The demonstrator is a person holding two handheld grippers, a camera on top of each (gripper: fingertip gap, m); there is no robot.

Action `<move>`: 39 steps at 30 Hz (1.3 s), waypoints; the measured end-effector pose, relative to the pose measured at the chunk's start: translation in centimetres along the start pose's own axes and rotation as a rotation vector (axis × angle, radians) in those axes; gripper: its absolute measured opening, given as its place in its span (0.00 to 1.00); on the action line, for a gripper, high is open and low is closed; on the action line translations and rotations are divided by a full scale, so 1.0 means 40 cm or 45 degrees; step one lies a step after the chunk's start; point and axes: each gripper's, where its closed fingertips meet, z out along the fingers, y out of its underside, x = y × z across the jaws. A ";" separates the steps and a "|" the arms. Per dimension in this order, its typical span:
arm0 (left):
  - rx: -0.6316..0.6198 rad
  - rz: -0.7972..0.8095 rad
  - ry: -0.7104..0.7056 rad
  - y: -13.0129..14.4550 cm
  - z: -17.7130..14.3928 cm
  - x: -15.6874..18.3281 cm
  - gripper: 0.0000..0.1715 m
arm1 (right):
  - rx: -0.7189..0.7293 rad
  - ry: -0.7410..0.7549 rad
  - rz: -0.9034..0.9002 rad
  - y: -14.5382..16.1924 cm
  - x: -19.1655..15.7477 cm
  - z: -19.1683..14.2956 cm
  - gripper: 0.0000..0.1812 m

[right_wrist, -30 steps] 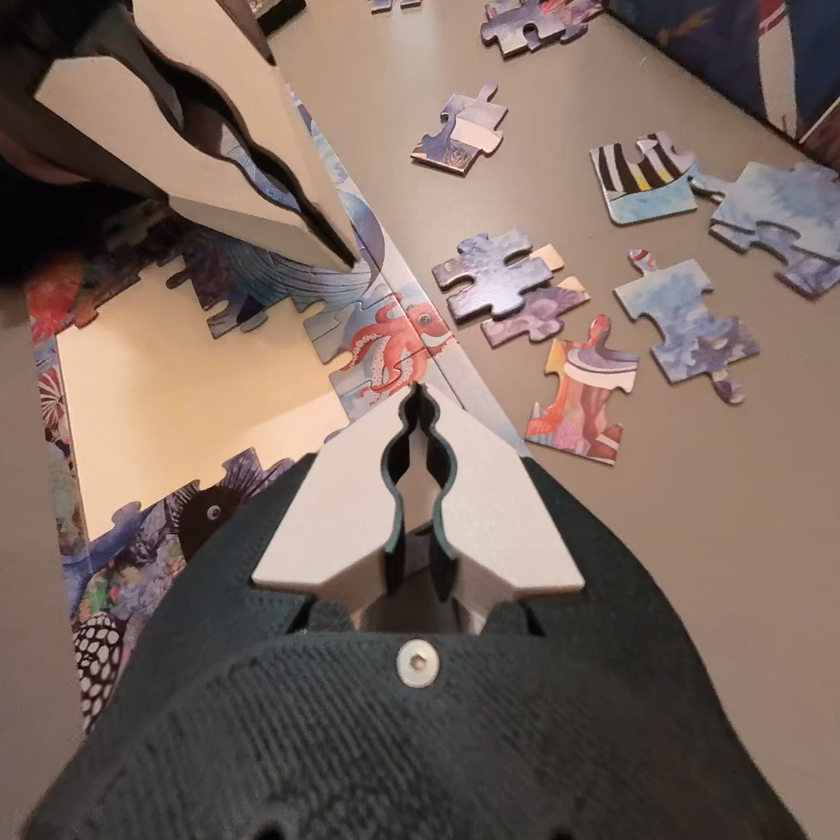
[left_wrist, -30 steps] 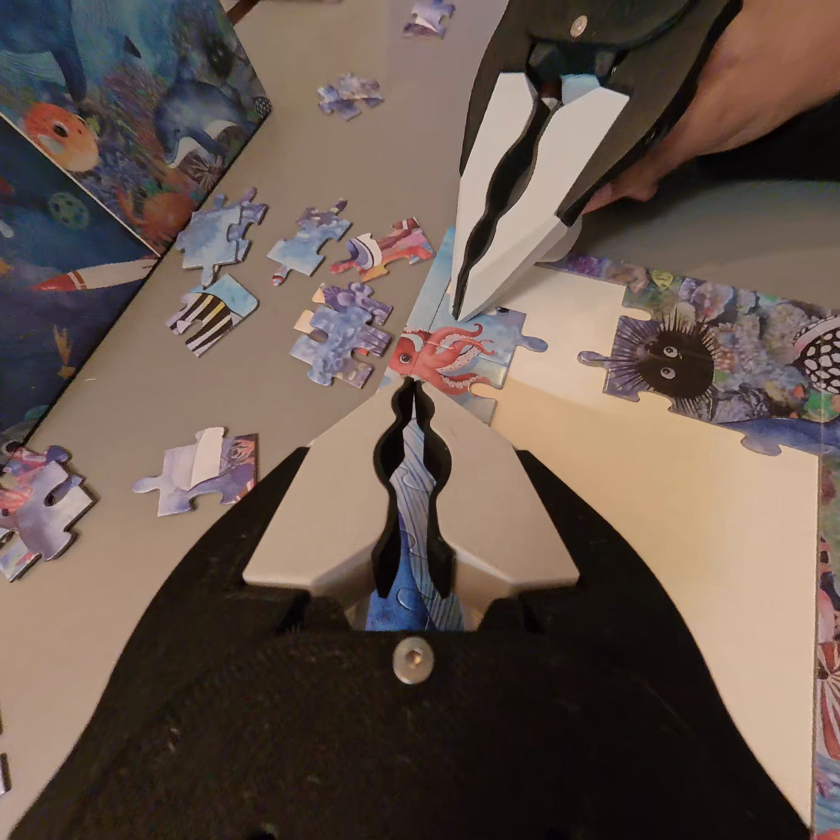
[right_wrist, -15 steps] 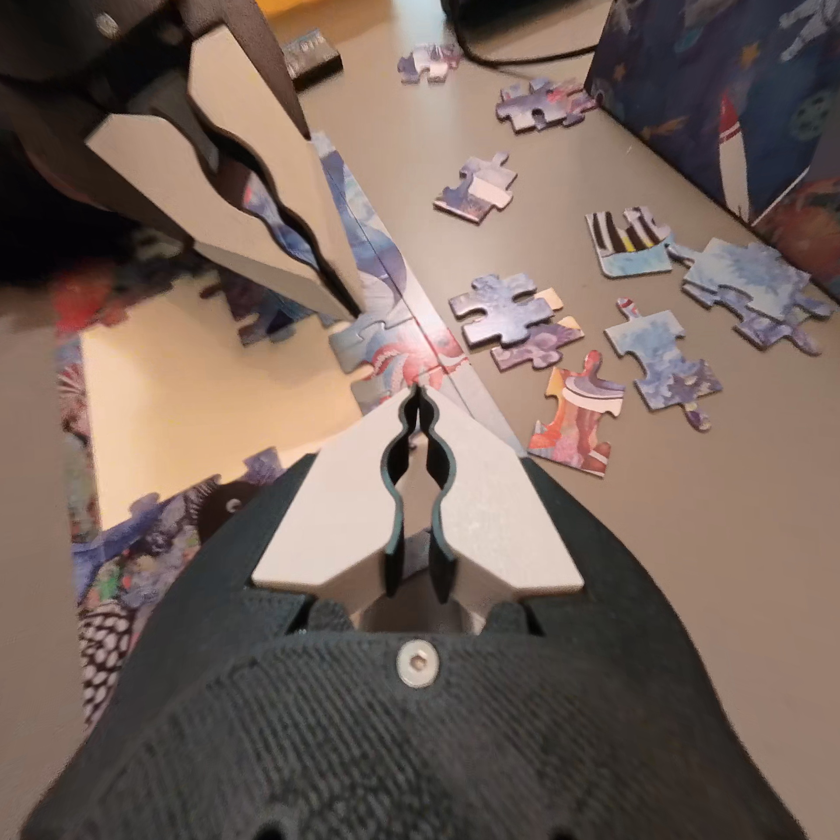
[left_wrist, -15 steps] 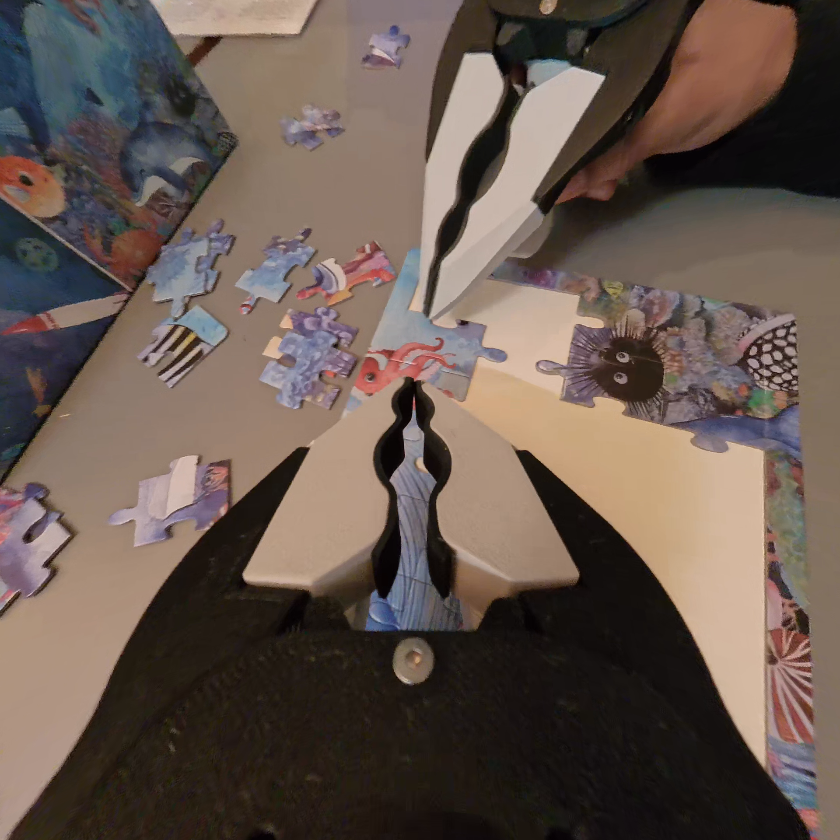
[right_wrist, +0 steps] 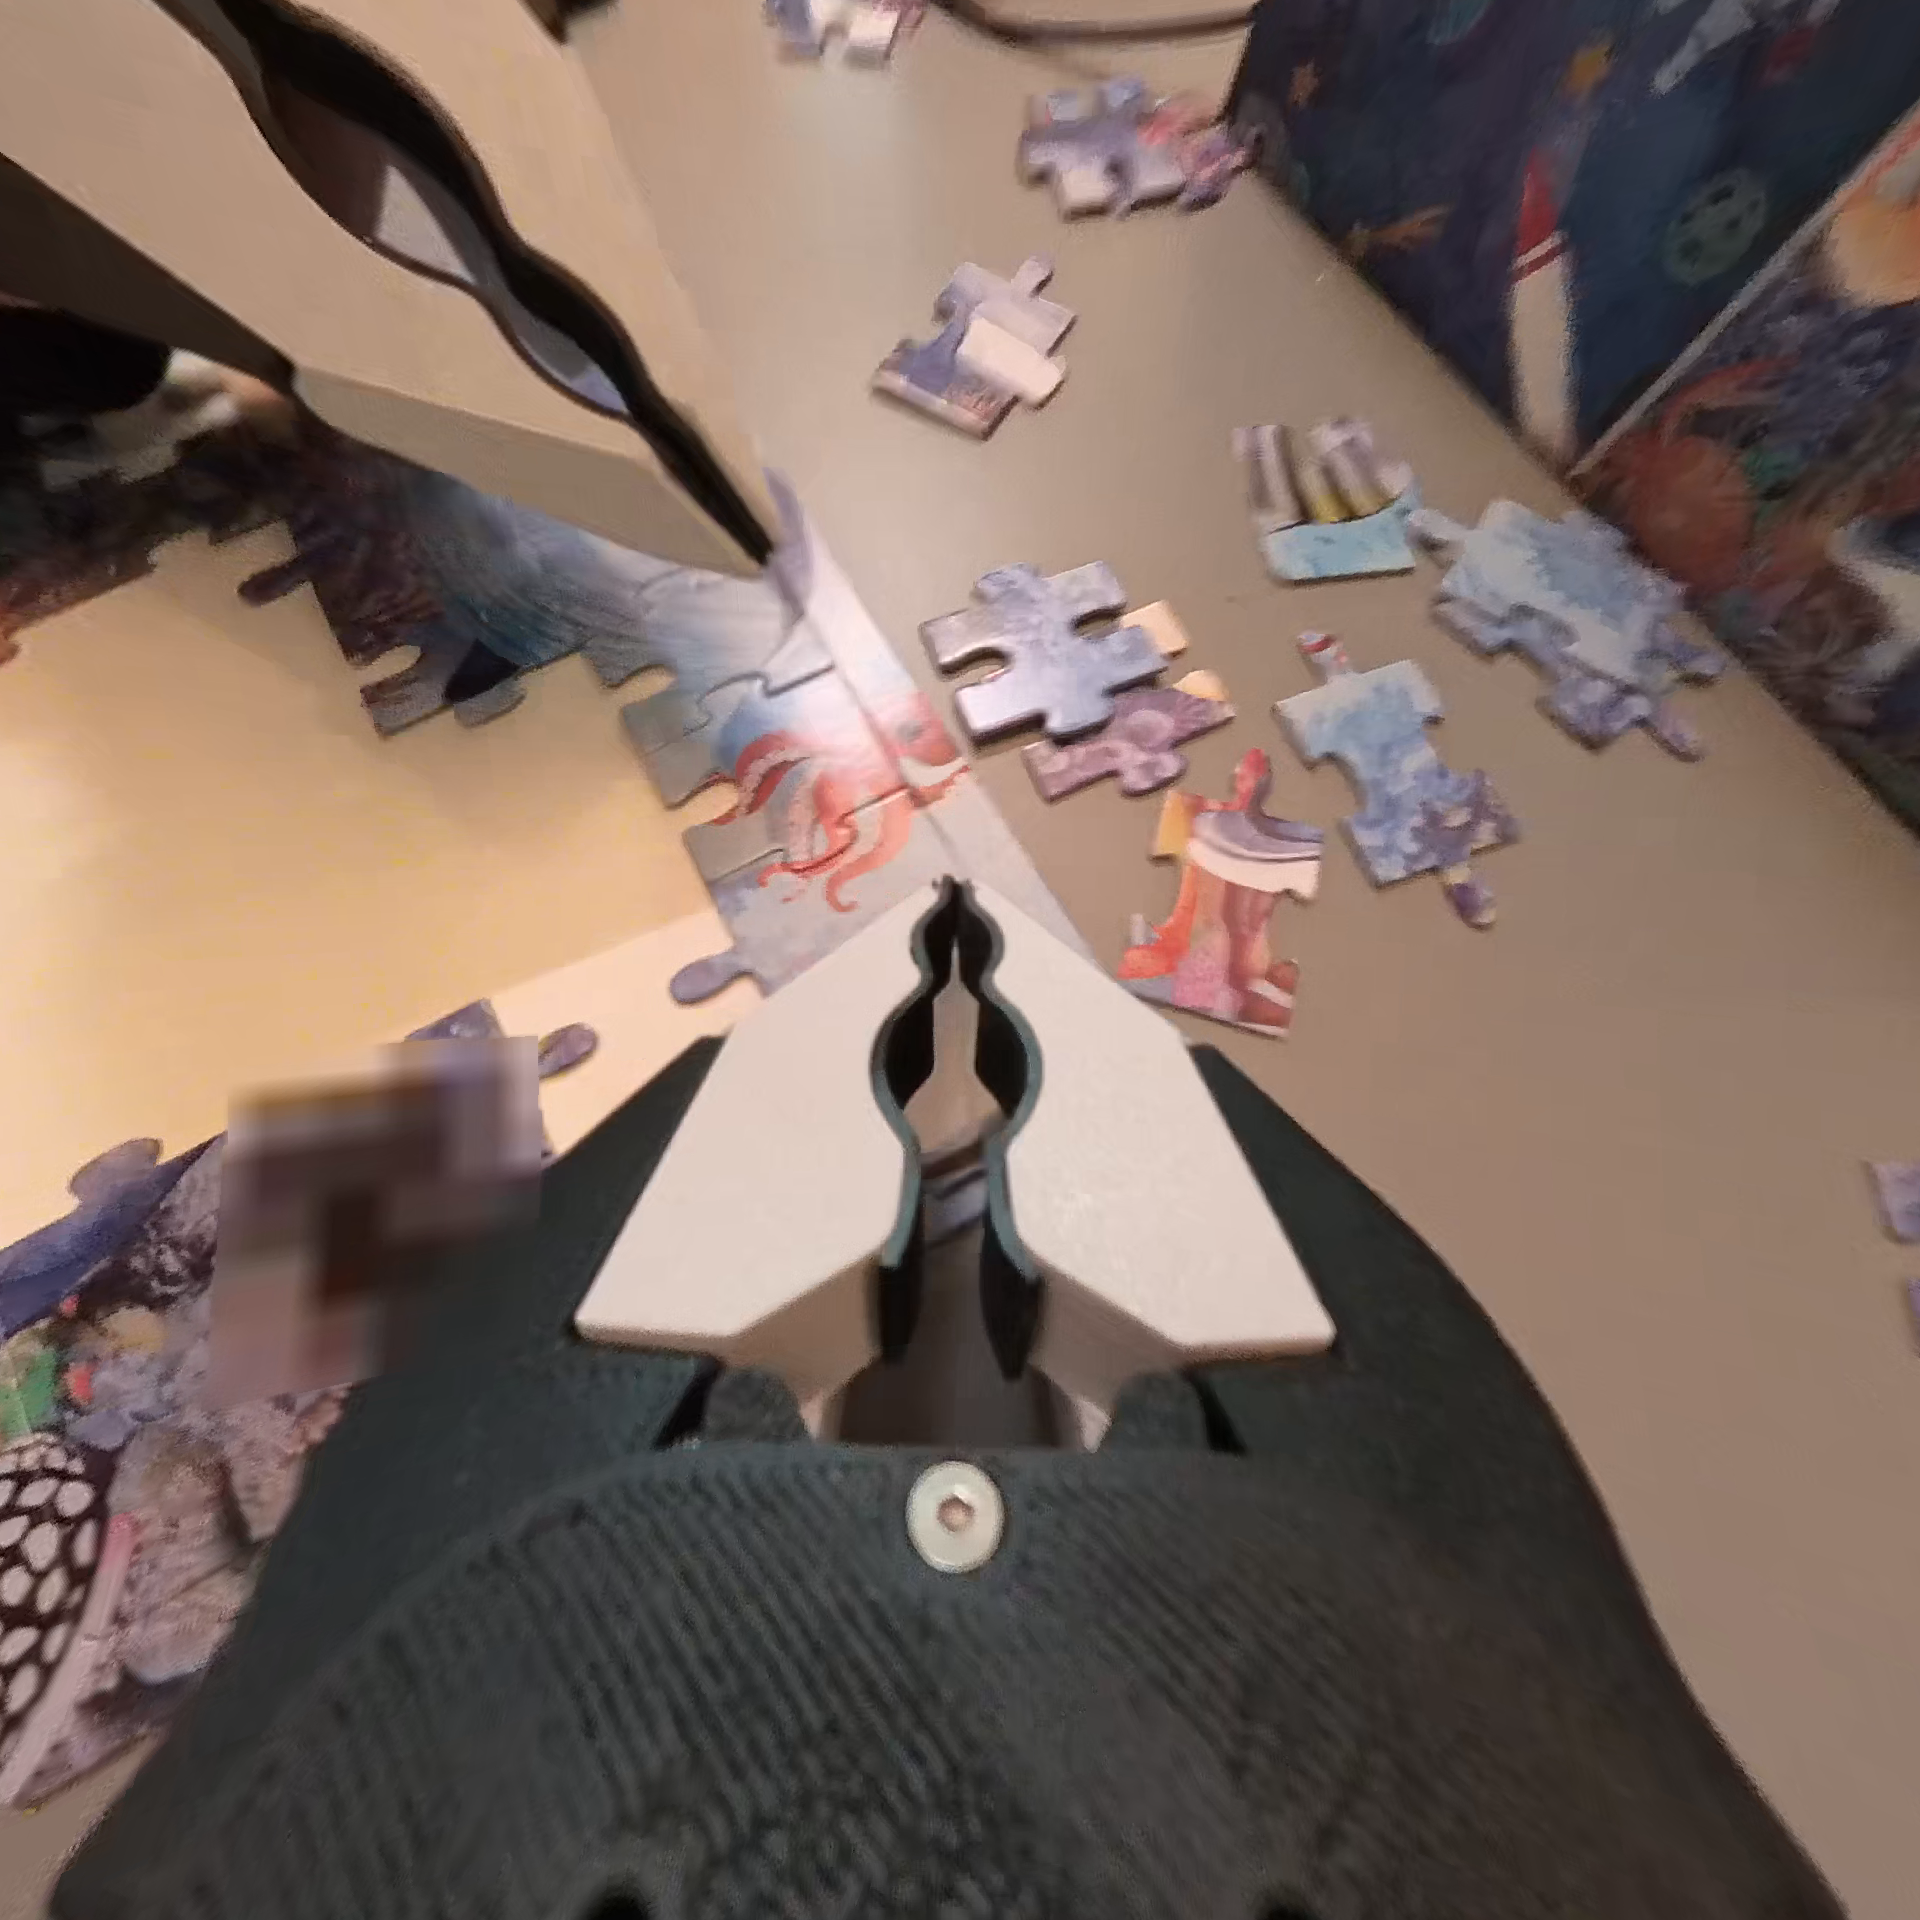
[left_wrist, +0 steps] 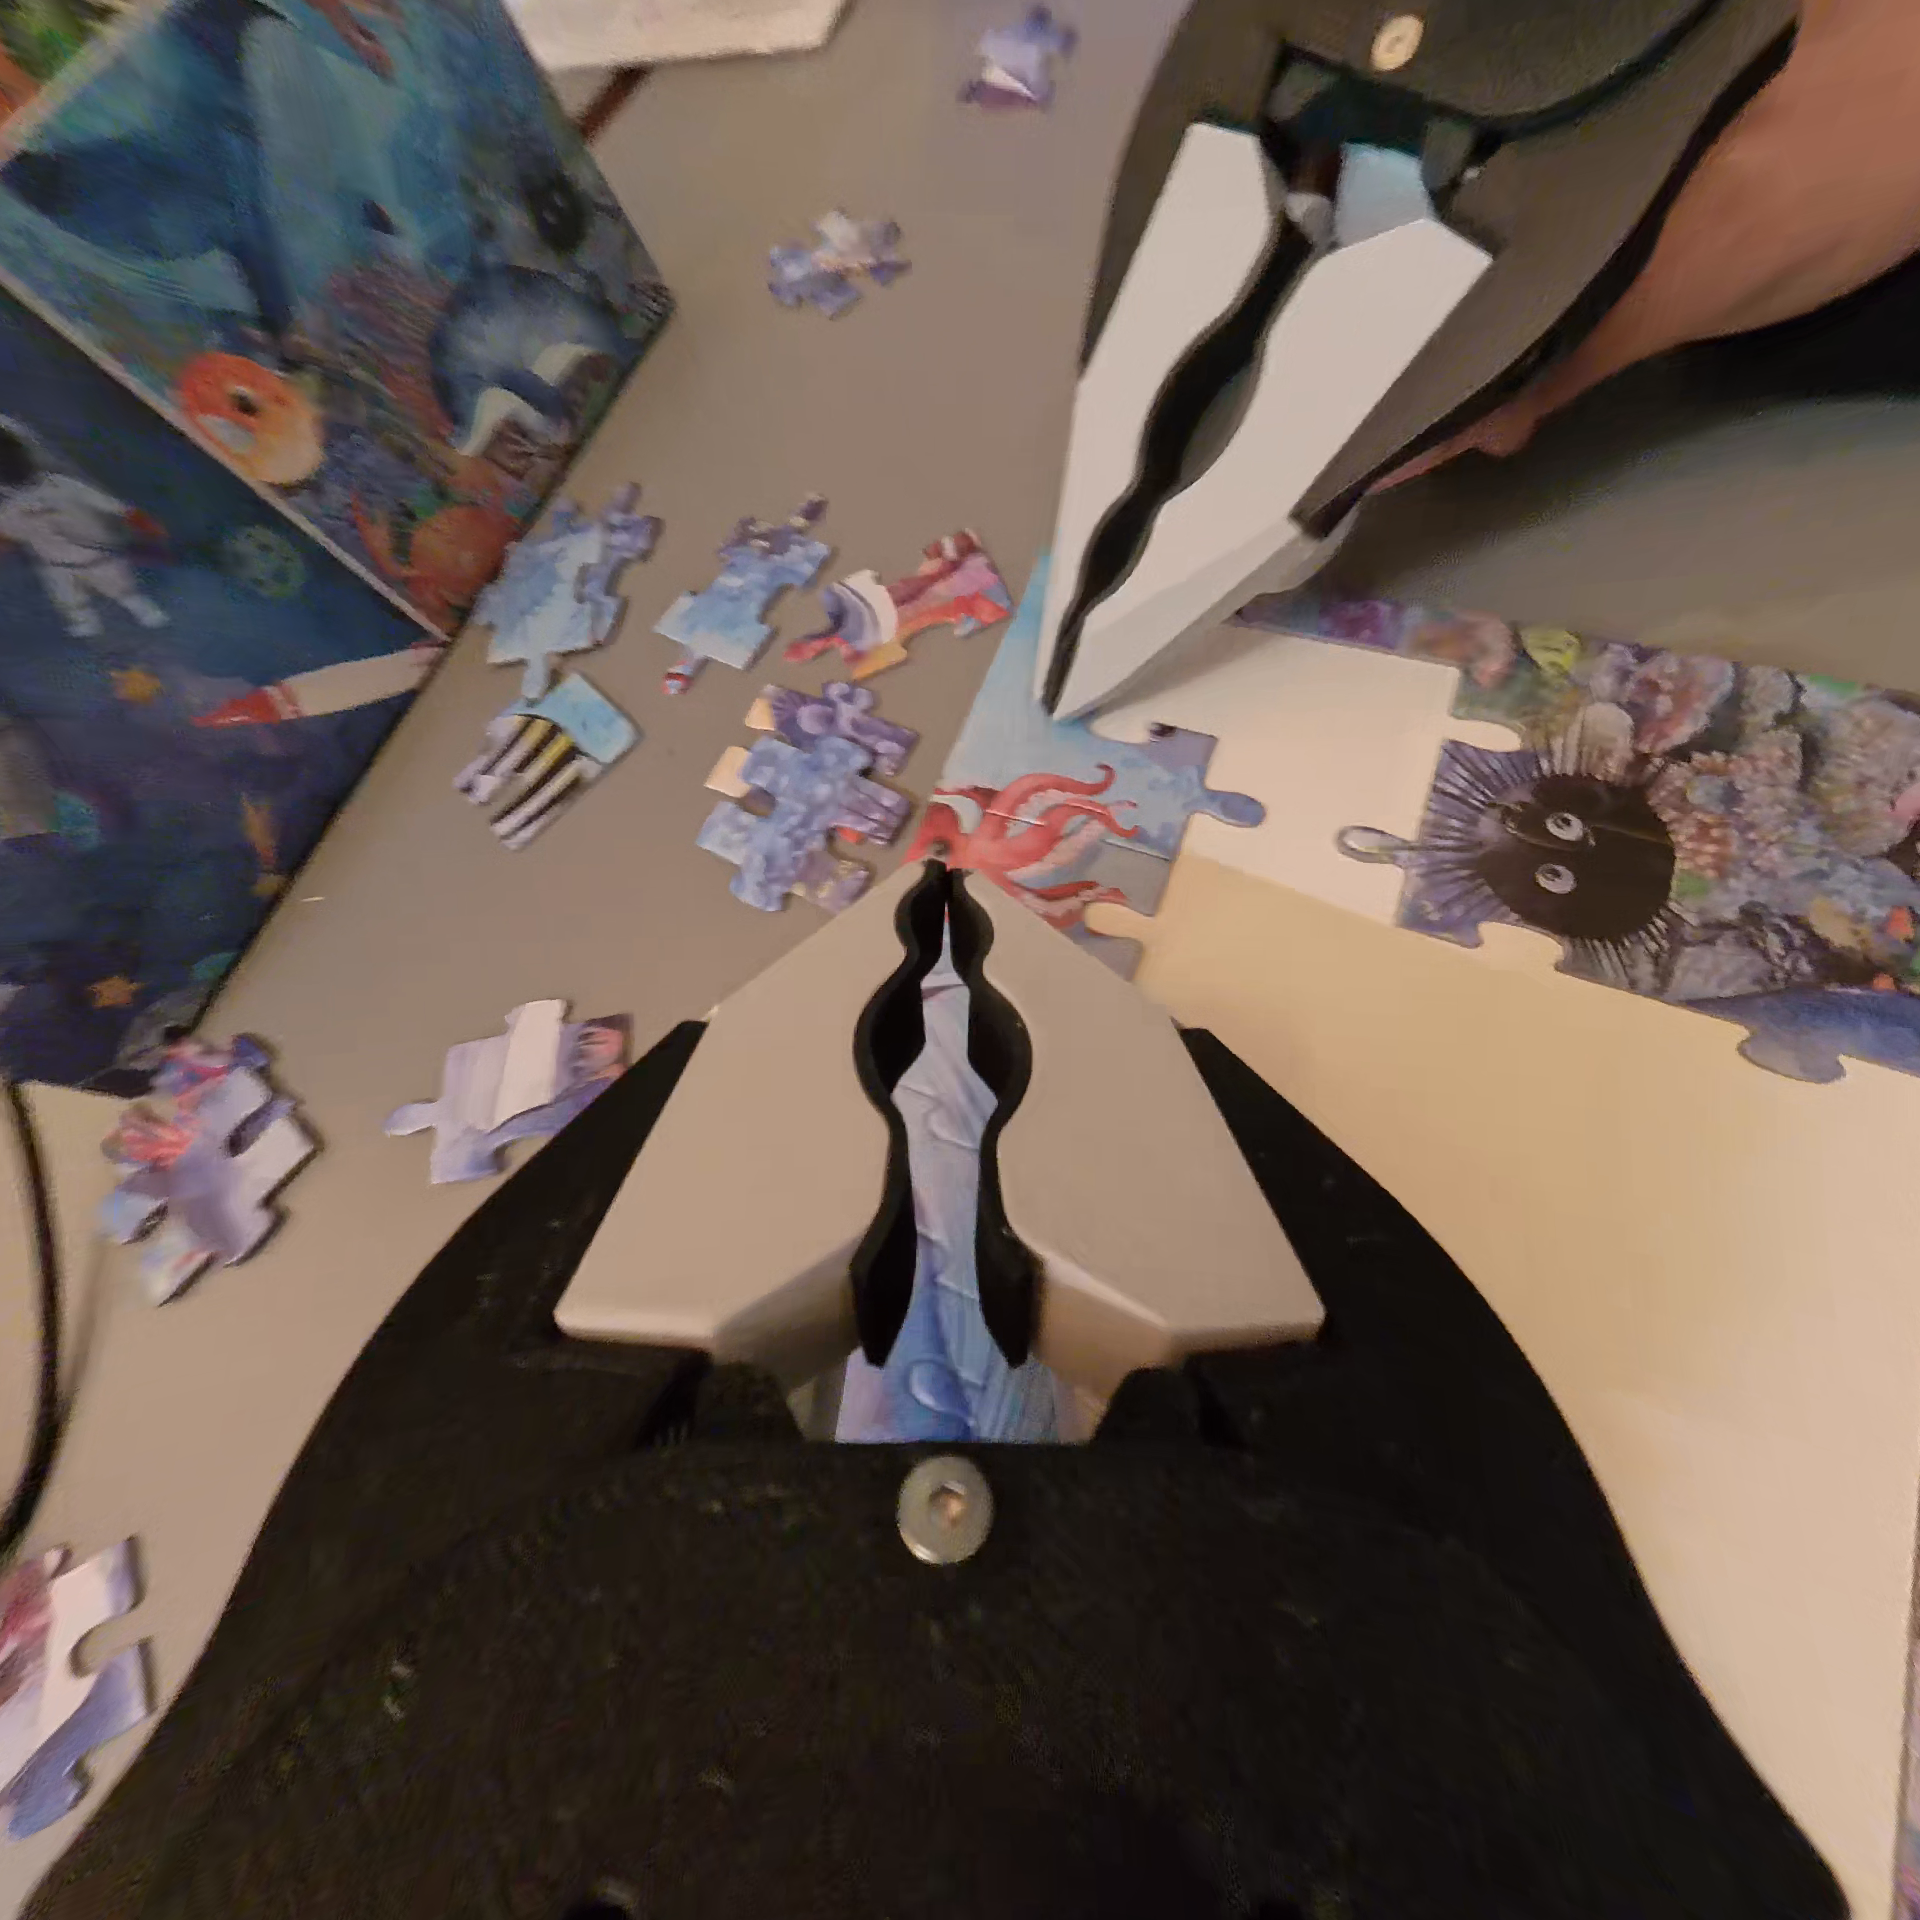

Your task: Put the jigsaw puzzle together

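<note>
Grey, matte table (left_wrist: pixel 852 416) carries the work, and against the frames a second back we see more of it: both cameras have pulled away, so the loose pieces look smaller and a black cable (left_wrist: pixel 36 1299) has come into sight at the left edge. Our left gripper (left_wrist: pixel 943 902) stays with its jaws together, empty, tips over the octopus piece (left_wrist: pixel 1049 831). Our right gripper (right_wrist: pixel 951 906) also has its jaws together and holds nothing; seen from the left wrist its pale wedge fingers (left_wrist: pixel 1174 540) still point down at the blue corner of the jigsaw puzzle (left_wrist: pixel 1621 831), though we cannot tell if they touch it.

That puzzle lies flat on a smooth cream backing board (left_wrist: pixel 1455 1195), only its rim assembled: glossy cardboard printed with a spiky black urchin (left_wrist: pixel 1579 852) and coral. Loose knobbed pieces lie just beside it on the table, among them a striped piece (left_wrist: pixel 545 764), a red-and-pink piece (right_wrist: pixel 1226 904) and a mottled violet piece (right_wrist: pixel 1044 649) overlapping another. A picture-printed box (left_wrist: pixel 312 270) stands well to the side.
</note>
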 end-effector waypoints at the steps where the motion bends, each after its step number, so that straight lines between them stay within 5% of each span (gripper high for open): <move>1: 0.028 -0.011 -0.033 -0.006 -0.011 -0.018 0.00 | 0.054 0.036 0.009 -0.015 0.019 -0.018 0.00; 5: 0.080 0.006 -0.250 -0.013 -0.077 -0.126 0.00 | 0.350 0.141 0.113 -0.086 0.094 -0.131 0.02; 9: 0.175 -0.025 -0.536 -0.007 -0.208 -0.266 0.00 | 0.447 0.282 0.171 -0.075 0.184 -0.206 0.02; 16: 0.253 -0.287 -0.543 0.089 -0.291 -0.369 0.00 | 0.430 0.383 0.259 -0.004 0.276 -0.219 0.03; 33: 0.221 -0.382 -0.503 0.162 -0.255 -0.388 0.00 | 0.457 0.387 0.353 0.020 0.284 -0.222 0.05; 39: 0.398 -0.464 -0.520 0.136 -0.302 -0.402 0.00 | 0.425 0.422 0.358 0.041 0.274 -0.232 0.06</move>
